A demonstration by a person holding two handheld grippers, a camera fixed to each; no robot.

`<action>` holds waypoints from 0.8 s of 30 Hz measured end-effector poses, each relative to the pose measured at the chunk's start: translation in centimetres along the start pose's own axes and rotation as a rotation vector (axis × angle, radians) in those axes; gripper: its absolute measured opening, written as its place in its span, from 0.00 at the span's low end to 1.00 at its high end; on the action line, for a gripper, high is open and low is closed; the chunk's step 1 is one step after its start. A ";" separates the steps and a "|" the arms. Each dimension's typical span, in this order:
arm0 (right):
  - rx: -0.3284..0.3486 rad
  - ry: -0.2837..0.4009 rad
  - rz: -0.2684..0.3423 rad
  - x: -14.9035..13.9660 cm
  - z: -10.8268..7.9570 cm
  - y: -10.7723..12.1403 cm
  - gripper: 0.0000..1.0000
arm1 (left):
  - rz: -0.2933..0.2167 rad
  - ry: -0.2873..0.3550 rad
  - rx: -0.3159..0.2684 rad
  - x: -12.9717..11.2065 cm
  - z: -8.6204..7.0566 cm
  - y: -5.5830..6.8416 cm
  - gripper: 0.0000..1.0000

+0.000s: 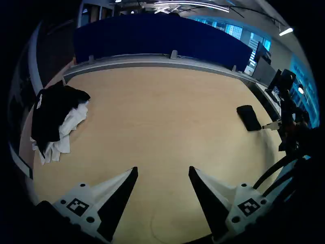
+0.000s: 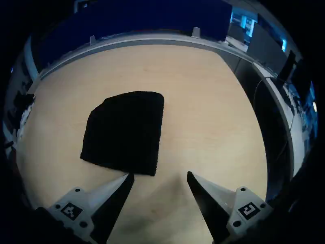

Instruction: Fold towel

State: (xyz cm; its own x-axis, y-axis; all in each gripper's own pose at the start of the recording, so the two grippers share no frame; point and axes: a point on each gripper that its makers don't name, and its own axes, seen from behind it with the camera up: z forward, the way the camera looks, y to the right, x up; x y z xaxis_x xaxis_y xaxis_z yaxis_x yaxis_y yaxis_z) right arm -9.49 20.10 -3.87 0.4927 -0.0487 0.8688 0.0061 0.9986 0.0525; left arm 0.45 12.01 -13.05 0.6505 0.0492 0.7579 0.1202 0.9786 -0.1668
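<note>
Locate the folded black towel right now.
In the right gripper view, the folded black towel lies on the wooden table, just ahead of the right gripper.

The light wooden table (image 1: 162,110) has a grey rim along its far edge. A black towel (image 2: 124,132), folded into a flat rectangle, lies on it near the right side. Well apart from it, at the left edge, lies a heap (image 1: 57,118) of black cloth over white cloth.
</note>
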 end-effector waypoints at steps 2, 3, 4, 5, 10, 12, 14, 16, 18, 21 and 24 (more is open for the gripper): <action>0.003 -0.003 -0.004 0.0 -0.1 -0.1 1.00 | 0.001 0.002 -0.001 0.0 0.0 0.0 0.93; 0.003 -0.001 -0.007 0.0 -0.2 -0.2 1.00 | 0.001 0.003 -0.001 0.1 0.0 0.0 0.93; 0.004 0.001 -0.011 0.1 -0.4 -0.3 1.00 | 0.000 0.003 -0.002 0.1 0.0 0.0 0.93; 0.004 0.003 -0.014 0.1 -0.5 -0.4 1.00 | 0.000 0.004 -0.003 0.1 -0.1 0.0 0.93; 0.003 0.053 -0.029 1.4 -1.6 -1.3 1.00 | 0.001 0.007 -0.006 0.2 -0.3 -0.2 0.93; 0.003 0.077 -0.035 2.0 -2.2 -1.8 1.00 | 0.003 0.009 -0.007 0.3 -0.4 -0.2 0.93; 0.008 0.102 -0.042 2.6 -2.9 -2.5 1.00 | 0.004 0.012 -0.008 0.4 -0.4 -0.3 0.93; 0.018 0.135 -0.050 3.4 -3.8 -3.7 1.00 | 0.003 0.015 -0.011 0.6 -0.4 -0.4 0.93; 0.027 0.166 -0.056 4.1 -4.6 -4.8 1.00 | 0.003 0.017 -0.014 0.7 -0.3 -0.4 0.93; 0.041 0.215 -0.063 5.1 -6.1 -6.7 1.00 | 0.004 0.022 -0.020 1.0 -0.1 -0.5 0.93; 0.056 0.262 -0.062 6.0 -7.6 -8.7 1.00 | 0.007 0.028 -0.027 1.2 0.1 -0.5 0.93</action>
State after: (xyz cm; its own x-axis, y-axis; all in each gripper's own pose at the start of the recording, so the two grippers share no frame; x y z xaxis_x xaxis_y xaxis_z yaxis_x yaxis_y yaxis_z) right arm -0.01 11.24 -2.83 0.7014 -0.0958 0.7063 -0.0013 0.9908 0.1356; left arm 1.13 11.61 -12.03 0.6723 0.0503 0.7386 0.1352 0.9726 -0.1893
